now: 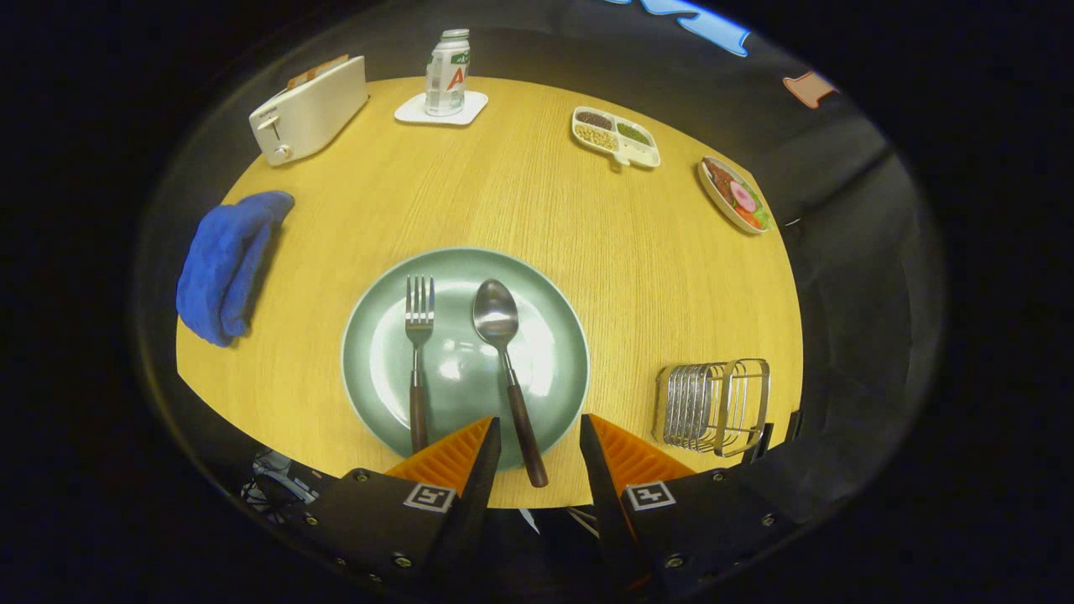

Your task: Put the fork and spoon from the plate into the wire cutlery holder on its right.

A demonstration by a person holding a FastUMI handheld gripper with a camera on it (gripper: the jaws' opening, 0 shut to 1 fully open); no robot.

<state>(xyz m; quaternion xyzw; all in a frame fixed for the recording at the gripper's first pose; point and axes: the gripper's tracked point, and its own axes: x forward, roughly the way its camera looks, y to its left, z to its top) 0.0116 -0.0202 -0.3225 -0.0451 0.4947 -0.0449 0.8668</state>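
Hovering over the near rim of the green plate, my gripper spread wide, holding nothing. Spoon handle runs back between my fingers; fork lies parallel, left of it. Wire cutlery holder stands right of the plate, on the wooden table.

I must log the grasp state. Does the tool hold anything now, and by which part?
Nothing is held. The tool is open; the spoon handle lies between its fingers, untouched.
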